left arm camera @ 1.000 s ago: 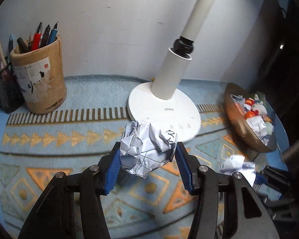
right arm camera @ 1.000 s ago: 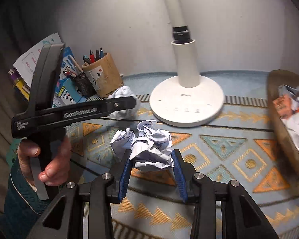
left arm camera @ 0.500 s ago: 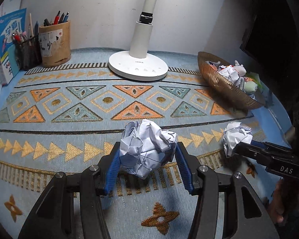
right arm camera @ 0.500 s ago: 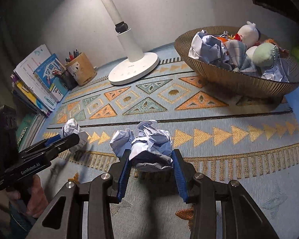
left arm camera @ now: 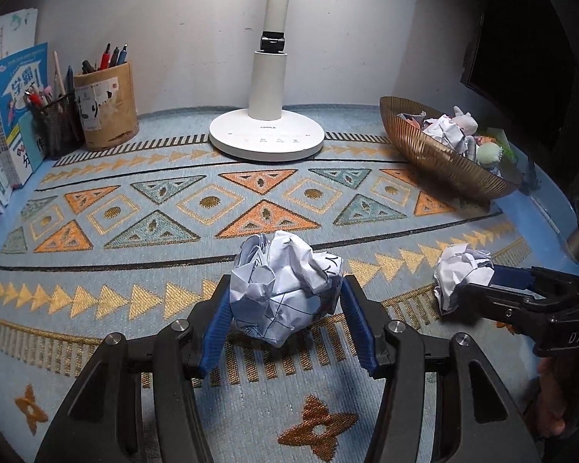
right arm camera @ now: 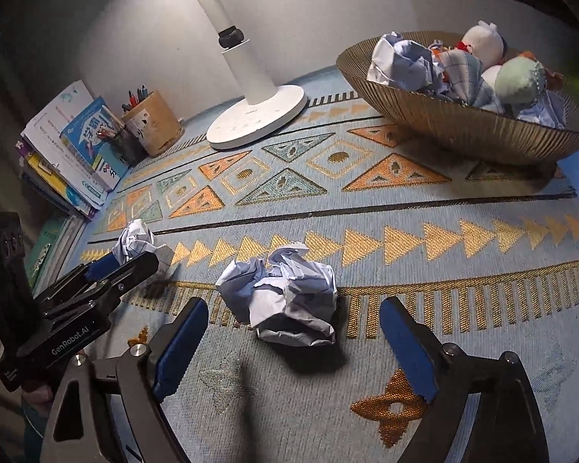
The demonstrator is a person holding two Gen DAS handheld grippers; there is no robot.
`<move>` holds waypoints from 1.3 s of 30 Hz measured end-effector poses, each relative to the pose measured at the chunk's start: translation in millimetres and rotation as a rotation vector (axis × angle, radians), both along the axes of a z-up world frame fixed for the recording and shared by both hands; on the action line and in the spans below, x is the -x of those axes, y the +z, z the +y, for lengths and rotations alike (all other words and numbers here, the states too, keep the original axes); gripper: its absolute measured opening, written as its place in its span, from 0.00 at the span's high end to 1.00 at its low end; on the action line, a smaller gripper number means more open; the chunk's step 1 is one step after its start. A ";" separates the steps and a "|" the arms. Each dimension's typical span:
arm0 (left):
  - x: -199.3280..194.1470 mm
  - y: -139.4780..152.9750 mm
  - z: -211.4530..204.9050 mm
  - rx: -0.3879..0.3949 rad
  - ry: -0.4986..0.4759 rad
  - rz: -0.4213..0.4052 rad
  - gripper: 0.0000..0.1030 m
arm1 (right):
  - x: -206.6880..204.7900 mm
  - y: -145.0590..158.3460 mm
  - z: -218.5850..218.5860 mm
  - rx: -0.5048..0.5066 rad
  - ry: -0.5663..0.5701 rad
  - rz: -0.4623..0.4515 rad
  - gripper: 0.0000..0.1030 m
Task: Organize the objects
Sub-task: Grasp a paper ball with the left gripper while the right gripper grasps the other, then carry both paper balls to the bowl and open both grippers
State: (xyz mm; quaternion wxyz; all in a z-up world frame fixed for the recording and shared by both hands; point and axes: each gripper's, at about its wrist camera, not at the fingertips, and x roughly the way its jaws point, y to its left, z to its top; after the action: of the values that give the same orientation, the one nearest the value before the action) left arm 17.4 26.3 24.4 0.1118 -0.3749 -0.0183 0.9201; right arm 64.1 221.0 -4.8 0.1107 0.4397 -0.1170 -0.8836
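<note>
Right claw (right arm camera: 289, 347) just opened wide around the dropped paper ball (right arm camera: 285, 301); left claw (left arm camera: 285, 322) clamping its crumpled paper (left arm camera: 285, 285) (bowl (right arm camera: 463, 131) lying far right).

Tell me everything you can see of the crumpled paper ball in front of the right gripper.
The crumpled paper ball is a loose, fist-like wad of white to pale-blue paper, sharply creased. It lies on the patterned mat and casts a shadow toward the camera. The right gripper has just been opening; its blue pads stand wide on either side, clear of the paper. Nothing but the mat touches it.
</note>
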 end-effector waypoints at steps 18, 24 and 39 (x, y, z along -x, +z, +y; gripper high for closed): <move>-2.3 6.5 11.9 0.035 -0.016 0.007 0.50 | -23.8 18.5 -18.2 -0.180 -0.041 0.158 0.48; 10.3 62.1 38.5 -0.016 -0.104 0.092 0.50 | -26.9 46.6 29.0 -0.106 -0.115 0.177 0.48; 145.0 131.6 149.2 -0.114 -0.245 0.166 0.50 | 27.6 162.2 196.5 0.067 -0.499 0.445 0.48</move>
State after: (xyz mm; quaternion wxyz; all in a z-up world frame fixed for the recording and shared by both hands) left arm -127.6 175.5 156.0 0.2455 -0.2901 -0.0150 0.9249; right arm 36.5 417.5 157.4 -0.0720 0.1899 -0.2230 -0.9534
